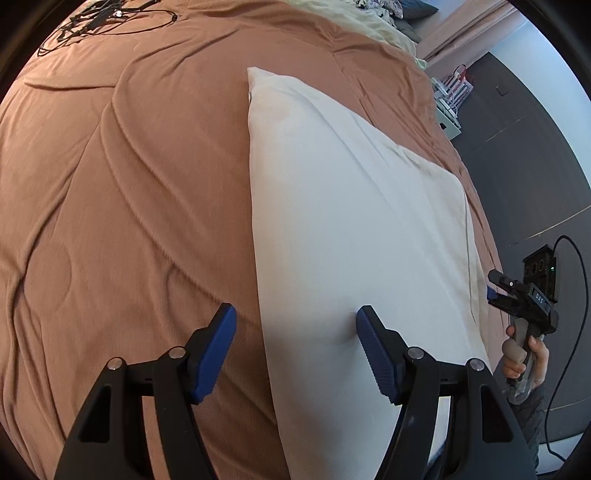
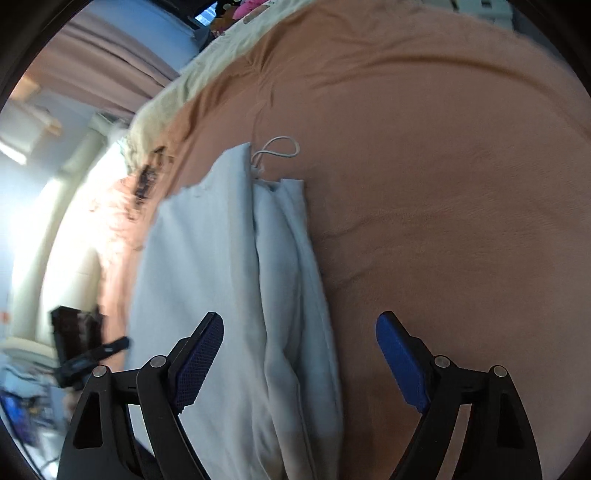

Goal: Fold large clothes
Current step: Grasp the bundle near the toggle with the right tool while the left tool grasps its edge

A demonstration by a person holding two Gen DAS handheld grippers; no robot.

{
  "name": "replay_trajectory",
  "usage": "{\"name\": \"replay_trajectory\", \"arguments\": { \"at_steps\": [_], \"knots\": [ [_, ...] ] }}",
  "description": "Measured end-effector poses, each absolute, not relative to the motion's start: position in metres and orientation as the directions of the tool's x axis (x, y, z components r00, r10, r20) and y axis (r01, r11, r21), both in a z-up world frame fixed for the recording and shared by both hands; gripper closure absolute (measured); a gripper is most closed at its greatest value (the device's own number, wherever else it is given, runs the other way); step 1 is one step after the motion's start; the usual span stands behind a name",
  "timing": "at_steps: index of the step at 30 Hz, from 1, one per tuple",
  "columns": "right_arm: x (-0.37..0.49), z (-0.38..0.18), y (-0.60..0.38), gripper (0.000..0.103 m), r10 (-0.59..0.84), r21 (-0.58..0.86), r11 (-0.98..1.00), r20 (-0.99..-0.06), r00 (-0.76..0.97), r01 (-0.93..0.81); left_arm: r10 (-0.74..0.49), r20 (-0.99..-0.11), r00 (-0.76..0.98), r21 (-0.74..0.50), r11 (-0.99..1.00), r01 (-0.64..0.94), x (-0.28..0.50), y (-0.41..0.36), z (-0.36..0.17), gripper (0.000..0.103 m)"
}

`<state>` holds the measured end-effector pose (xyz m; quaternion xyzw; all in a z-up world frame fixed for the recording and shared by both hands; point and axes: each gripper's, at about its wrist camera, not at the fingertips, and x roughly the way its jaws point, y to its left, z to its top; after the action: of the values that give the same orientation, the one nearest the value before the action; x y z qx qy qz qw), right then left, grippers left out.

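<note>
The left gripper (image 1: 295, 325) stands with its blue-padded fingers spread wide apart, holding nothing. Its right fingertip (image 1: 364, 319) rests against the white folded garment (image 1: 351, 221), while its left finger hangs over bare bedspread. The garment stretches forward and away from this gripper as a long, smooth band on the rust-orange bedspread (image 1: 129, 203), its left edge running straight ahead between the fingers.

Off to the right of the left gripper, past the garment's far edge, the right gripper (image 1: 496, 290) shows at the side of the bed, gripped by the person's hand (image 1: 524, 360) with a black cable (image 1: 580, 266) looping behind it. Far ahead and to the left, a tangle of black cables (image 1: 107, 18) lies on the bedspread; ahead on the right sit a pale cream blanket (image 1: 373, 26) and a white wire rack (image 1: 452, 92) beside the bed.

In the right wrist view, the right gripper (image 2: 299, 332) is likewise wide open and empty. The garment (image 2: 236, 277) lies below and ahead of it, mostly toward its left finger — folded lengthwise, with layered edges running forward. A white drawstring (image 2: 277, 147) loops out of the garment's far end onto the bedspread (image 2: 443, 184). To the left of this gripper the view is blurred (a dark device (image 2: 79, 343) shows there, too smeared to name), with pinkish curtains (image 2: 103, 66) beyond.
</note>
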<state>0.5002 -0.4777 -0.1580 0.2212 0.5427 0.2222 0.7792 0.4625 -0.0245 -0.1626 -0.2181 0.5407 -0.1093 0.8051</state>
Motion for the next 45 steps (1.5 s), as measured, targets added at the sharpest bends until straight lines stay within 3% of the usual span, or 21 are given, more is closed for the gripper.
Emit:
{"name": "replay_trajectory", "arguments": {
  "at_steps": [8,11,14,20,22,23,27,30,35,45],
  "knots": [
    [0.536,-0.184,-0.445,0.019,0.678,0.663,0.734,-0.701,0.222,-0.151,-0.409,-0.81,0.421,-0.476,0.877,-0.063,0.495,-0.018,-0.169,0.035],
    [0.553,-0.187,-0.432,0.033,0.698,0.673,0.716,-0.689,0.196,-0.183,-0.406,-0.806,0.43,-0.476,0.877,-0.063,0.508,-0.019,-0.17,0.036],
    [0.572,-0.196,-0.419,0.033,0.706,0.685,0.708,-0.696,0.134,-0.173,-0.411,-0.803,0.432,-0.482,0.874,-0.064,0.521,-0.019,-0.171,0.043],
    [0.597,-0.2,-0.4,0.034,0.712,0.692,0.698,-0.697,0.08,-0.183,-0.377,-0.805,0.458,-0.455,0.888,-0.067,0.551,-0.023,-0.171,0.044],
    [0.601,-0.2,-0.394,0.042,0.701,0.681,0.709,-0.708,0.08,-0.182,-0.377,-0.804,0.46,-0.459,0.885,-0.076,0.559,-0.023,-0.171,0.048],
    [0.601,-0.202,-0.392,0.046,0.695,0.676,0.716,-0.715,0.081,-0.177,-0.378,-0.805,0.457,-0.464,0.882,-0.088,0.562,-0.022,-0.172,0.056],
    [0.598,-0.201,-0.382,0.075,0.686,0.664,0.724,-0.722,0.094,-0.186,-0.352,-0.814,0.462,-0.442,0.891,-0.102,0.564,-0.028,-0.169,0.075],
    [0.59,-0.189,-0.376,0.082,0.667,0.634,0.742,-0.732,0.14,-0.218,-0.335,-0.807,0.486,-0.427,0.9,-0.089,0.558,-0.028,-0.161,0.085],
    [0.574,-0.161,-0.375,0.087,0.662,0.616,0.747,-0.723,0.196,-0.251,-0.353,-0.77,0.532,-0.454,0.889,-0.067,0.544,-0.024,-0.137,0.091],
    [0.505,-0.074,-0.377,0.089,0.657,0.573,0.754,-0.667,0.353,-0.321,-0.356,-0.654,0.668,-0.471,0.882,0.009,0.477,-0.031,-0.053,0.092]
  ]
}}
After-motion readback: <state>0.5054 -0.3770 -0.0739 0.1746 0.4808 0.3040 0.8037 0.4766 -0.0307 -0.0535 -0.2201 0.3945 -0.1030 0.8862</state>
